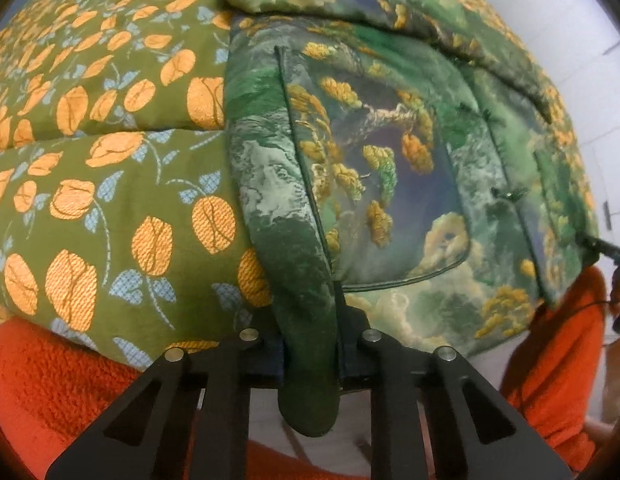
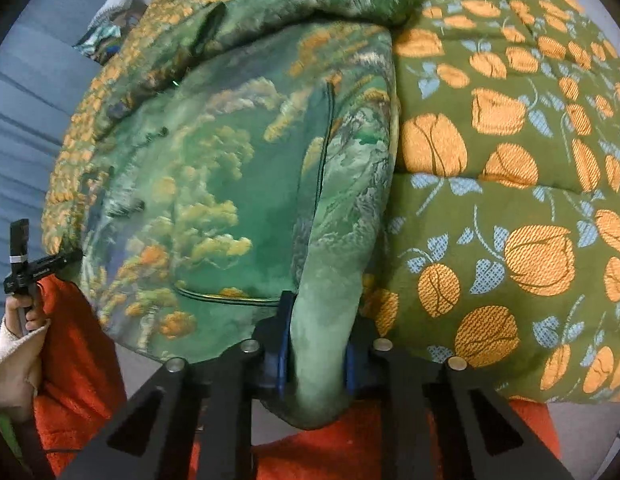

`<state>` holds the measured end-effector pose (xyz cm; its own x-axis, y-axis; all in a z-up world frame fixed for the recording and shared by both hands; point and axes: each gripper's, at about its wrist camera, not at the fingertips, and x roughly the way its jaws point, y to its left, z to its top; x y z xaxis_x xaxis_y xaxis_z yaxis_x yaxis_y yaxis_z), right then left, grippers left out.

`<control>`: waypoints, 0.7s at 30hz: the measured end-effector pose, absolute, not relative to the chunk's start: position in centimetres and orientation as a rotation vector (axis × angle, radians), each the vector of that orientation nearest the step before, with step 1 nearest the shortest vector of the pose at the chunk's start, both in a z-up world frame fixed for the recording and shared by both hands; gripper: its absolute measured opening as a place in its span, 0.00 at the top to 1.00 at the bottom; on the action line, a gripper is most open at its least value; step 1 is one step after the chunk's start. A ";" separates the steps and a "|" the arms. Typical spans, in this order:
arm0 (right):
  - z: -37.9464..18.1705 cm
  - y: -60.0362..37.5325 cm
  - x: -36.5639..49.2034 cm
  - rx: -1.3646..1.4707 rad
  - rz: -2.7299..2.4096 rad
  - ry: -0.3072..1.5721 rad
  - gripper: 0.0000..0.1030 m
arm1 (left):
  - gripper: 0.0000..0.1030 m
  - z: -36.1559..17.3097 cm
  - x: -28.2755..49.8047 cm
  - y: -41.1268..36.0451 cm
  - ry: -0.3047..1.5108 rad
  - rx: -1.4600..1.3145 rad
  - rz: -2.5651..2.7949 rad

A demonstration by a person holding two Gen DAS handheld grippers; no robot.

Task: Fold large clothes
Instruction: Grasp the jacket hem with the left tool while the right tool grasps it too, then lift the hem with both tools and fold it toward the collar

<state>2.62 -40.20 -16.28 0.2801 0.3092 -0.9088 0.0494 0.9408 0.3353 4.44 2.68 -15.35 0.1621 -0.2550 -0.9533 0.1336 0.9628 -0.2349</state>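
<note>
At bottom centre of each view, the left gripper (image 1: 310, 344) and right gripper (image 2: 316, 344) each pinch a thick fold of the green landscape-print jacket (image 1: 390, 184), lettering unreadable.

Jacket (image 1: 390, 184) – green landscape print; quilt (image 1: 110, 200) – olive, orange flowers

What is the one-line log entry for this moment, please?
step: folding | left gripper: shut on jacket hem | right gripper: shut on jacket hem | jacket: on quilt
</note>
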 end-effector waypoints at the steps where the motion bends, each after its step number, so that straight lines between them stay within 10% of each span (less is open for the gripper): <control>1: -15.9 -40.1 2.5 0.322 0.181 1.274 0.82 | 0.85 -15.1 4.2 2.7 1.379 -0.107 -0.282; 21: -14.1 -39.7 -4.1 0.442 0.252 1.307 0.83 | 0.86 -9.2 2.9 6.0 1.428 -0.039 -0.402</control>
<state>-4.09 -39.73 -14.07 0.2502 0.4219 -0.8714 0.0672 0.8904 0.4503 2.88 6.02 -9.23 0.0877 -0.2931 -0.9521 0.2468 0.9323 -0.2643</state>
